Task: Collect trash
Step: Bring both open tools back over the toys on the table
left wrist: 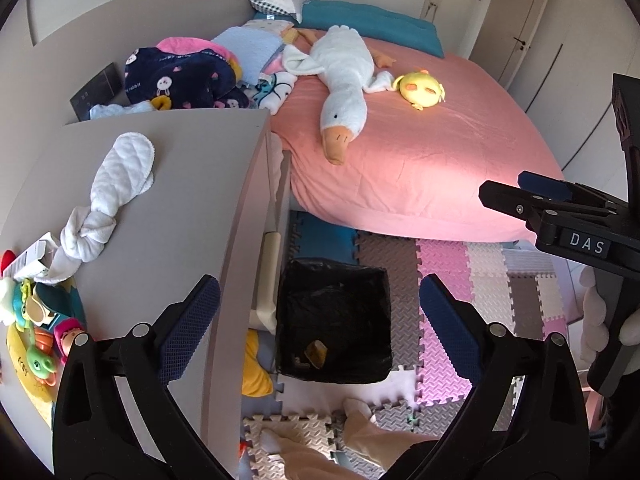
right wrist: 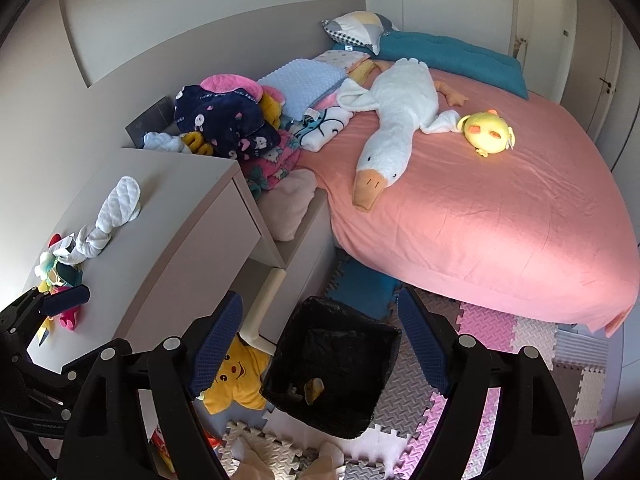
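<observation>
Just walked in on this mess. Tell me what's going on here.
A person is collecting trash with a gripper in each hand. Both the left gripper and the right gripper hang open and empty over the black-lined bin on the floor mats beside the bed. A yellowish scrap lies inside the bin.

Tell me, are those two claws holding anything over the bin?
Nothing is held. The left gripper and right gripper are both open and empty above the black bin.
</observation>
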